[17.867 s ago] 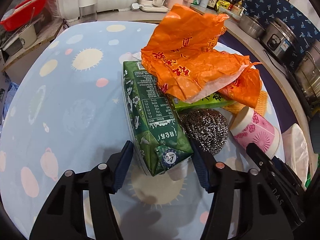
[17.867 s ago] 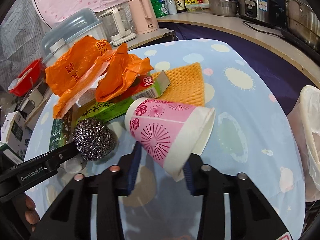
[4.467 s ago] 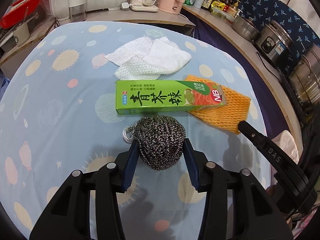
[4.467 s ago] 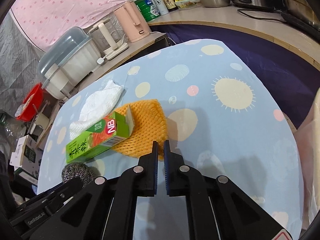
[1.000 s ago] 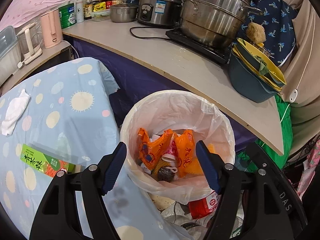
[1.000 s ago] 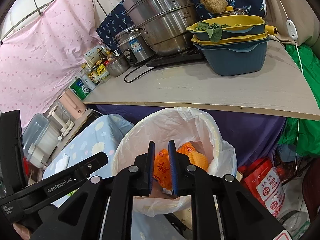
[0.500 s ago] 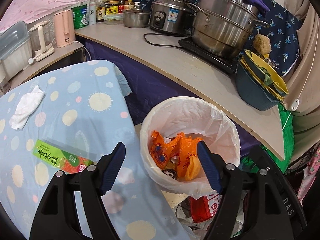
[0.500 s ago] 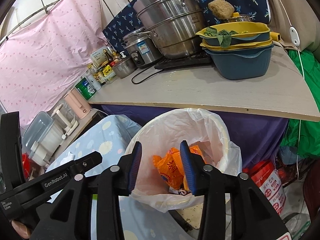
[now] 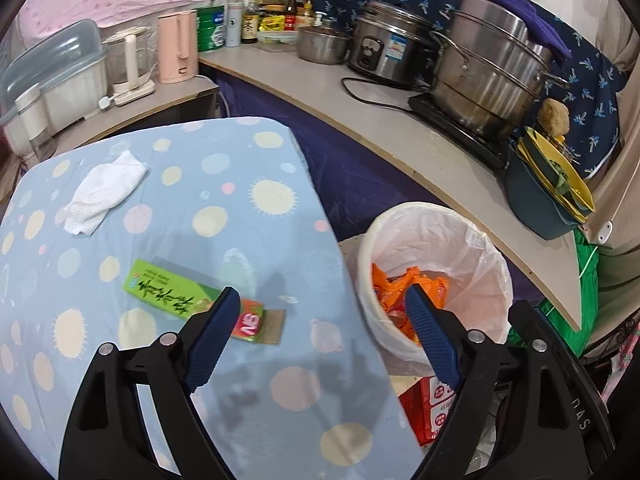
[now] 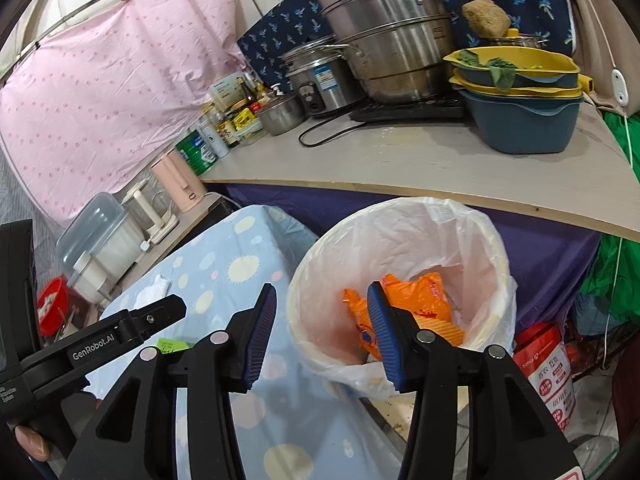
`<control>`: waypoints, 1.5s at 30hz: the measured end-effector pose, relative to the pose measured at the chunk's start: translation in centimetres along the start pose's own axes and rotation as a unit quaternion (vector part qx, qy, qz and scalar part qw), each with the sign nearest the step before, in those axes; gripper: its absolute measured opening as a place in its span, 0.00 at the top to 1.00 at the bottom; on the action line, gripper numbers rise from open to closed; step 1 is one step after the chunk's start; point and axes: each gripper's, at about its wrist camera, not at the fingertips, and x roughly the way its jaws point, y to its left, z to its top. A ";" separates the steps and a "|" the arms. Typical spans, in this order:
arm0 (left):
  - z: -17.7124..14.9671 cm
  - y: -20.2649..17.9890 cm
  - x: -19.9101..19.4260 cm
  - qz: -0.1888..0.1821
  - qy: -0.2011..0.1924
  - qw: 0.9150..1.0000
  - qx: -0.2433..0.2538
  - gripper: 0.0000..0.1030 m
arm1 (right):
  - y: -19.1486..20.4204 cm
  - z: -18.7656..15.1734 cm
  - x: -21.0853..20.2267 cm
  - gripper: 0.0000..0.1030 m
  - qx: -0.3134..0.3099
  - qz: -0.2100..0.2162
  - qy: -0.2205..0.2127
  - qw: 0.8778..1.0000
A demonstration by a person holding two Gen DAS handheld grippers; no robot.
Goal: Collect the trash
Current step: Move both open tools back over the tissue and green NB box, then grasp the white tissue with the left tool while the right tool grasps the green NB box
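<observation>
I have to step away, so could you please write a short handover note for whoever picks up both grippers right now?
Left gripper: open, empty, above the table edge beside the bin.
Right gripper: open, empty, over the near rim of the trash bin.
Done: orange wrappers and other trash lie in the white-lined bin.
Left: the green tea box, lying flat on the spotted tablecloth with one end flap open, and the crumpled white paper towel farther back on the table.
Suggested next: probably the green box, since it lies closest to the left gripper.
</observation>
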 end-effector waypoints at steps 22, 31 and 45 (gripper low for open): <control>-1.5 16.3 0.2 0.084 0.019 0.992 -0.097 0.13 | 9.8 -5.4 7.2 0.41 -0.091 0.057 0.088 0.990; -0.3 22.3 1.4 0.125 0.016 0.986 -0.107 0.13 | 14.8 -6.5 12.1 0.31 -0.198 0.090 0.135 0.967; 3.7 27.0 5.6 0.163 0.010 0.984 -0.069 0.13 | 18.2 -8.0 18.2 0.31 -0.262 0.107 0.207 0.937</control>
